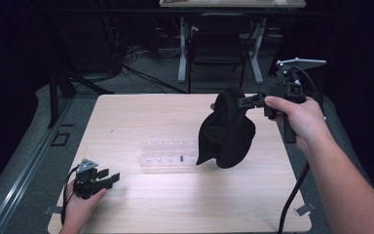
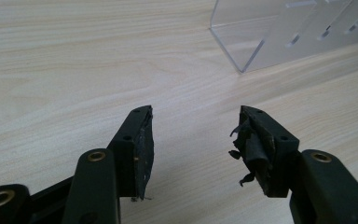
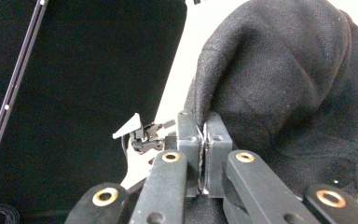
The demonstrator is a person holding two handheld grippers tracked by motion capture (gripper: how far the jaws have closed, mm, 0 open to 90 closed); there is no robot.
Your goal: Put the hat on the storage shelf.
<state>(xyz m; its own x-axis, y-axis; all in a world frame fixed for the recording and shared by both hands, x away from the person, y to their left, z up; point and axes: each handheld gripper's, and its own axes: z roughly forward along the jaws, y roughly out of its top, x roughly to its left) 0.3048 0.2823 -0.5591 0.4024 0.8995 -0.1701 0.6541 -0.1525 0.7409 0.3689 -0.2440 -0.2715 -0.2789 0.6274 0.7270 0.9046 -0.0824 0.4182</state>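
- Right gripper (image 1: 246, 101) is pinching a black cloth (image 1: 226, 131) by its top edge, jaws pressed together on the fabric, holding it above the table (image 1: 126, 117).
- Cloth is hanging straight down, long axis vertical, over the clear rack's (image 1: 168, 155) 3 o'clock end.
- Left gripper (image 1: 108, 176) is resting at the table's 7 o'clock corner, jaws spread, empty, well apart from the cloth.
- Right hand (image 1: 297, 117) is clearly nearer; the rack is lying directly below for any lowering.

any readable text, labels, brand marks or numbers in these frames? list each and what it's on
None readable.
Black cloth held by the right gripper: no tag or print shows.
Clear acrylic rack on the table: only slots, no markings.
Left gripper and its pads: bare, no brand mark.
Background desk and cables in the high view: too dark and small to tell.
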